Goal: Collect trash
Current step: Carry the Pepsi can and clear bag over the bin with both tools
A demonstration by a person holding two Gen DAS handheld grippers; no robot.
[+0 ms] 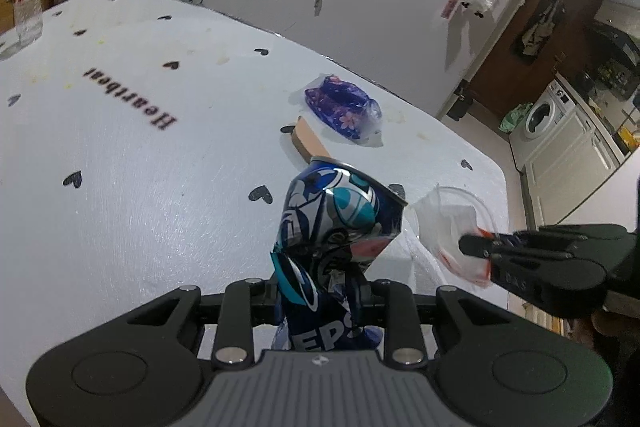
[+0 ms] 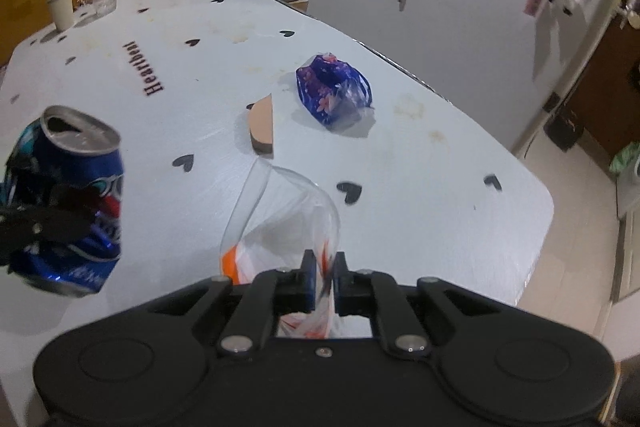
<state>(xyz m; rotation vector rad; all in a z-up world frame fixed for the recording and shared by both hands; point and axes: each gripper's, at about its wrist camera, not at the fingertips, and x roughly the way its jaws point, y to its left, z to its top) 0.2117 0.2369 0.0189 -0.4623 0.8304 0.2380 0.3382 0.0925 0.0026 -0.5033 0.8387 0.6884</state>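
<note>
Left gripper (image 1: 320, 291) clamps dented aluminium can (image 1: 336, 227); right gripper (image 2: 323, 275) pinches crinkled clear plastic cup (image 2: 280, 219).

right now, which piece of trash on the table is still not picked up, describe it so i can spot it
On the white table printed with black hearts, look toward the far edge by the wall. Beside a tan cardboard piece lies a crumpled dark blue plastic wrapper with pink flowers. Unlike the dented blue soda can and clear plastic bag, no gripper holds it.
</note>
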